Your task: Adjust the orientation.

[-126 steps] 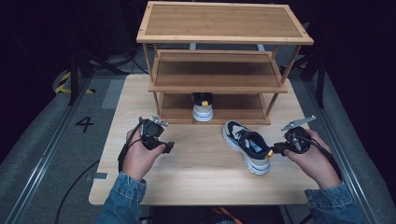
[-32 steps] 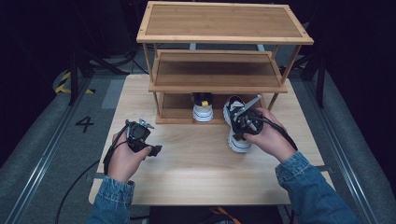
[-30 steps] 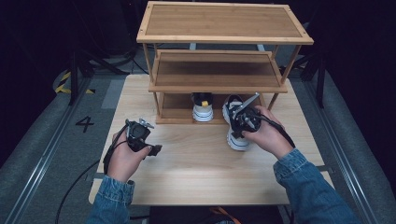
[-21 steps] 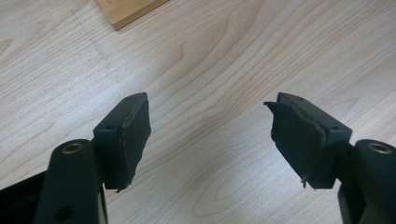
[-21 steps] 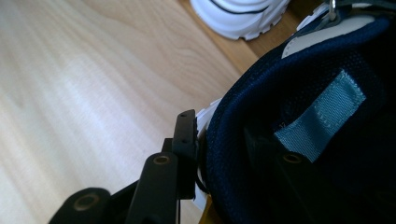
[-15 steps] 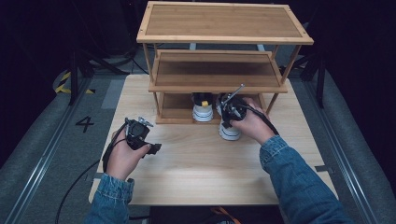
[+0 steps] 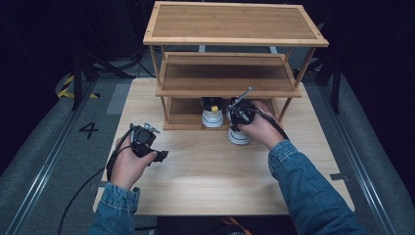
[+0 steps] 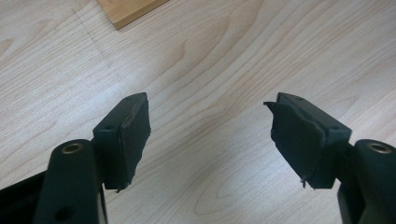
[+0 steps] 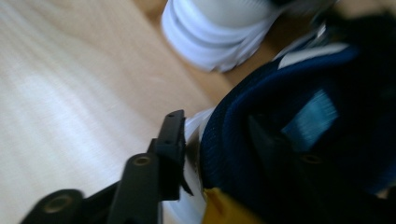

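The navy-and-white sneaker [image 7: 239, 133] is sitting at the front edge of the bamboo shoe rack [image 7: 230, 73], its toe going in beside its mate [image 7: 212, 116] on the bottom shelf. It is looking light, with a soft collar that gives and a firmer rubber sole. The right gripper [image 7: 238, 113] is straddling the heel collar, its jaws having just been opening, pads loosening. The left gripper [image 8: 212, 140] is hanging wide open, holding nothing, over the wooden table [image 7: 205, 171].

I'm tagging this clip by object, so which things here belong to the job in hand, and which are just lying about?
In the job:
- right gripper, jaws just opening astride the heel collar of the second sneaker
- second sneaker, at the rack's front
- first sneaker, on the bottom shelf
- shoe rack

Idle:
- left gripper, open above bare table
- floor mark "4"
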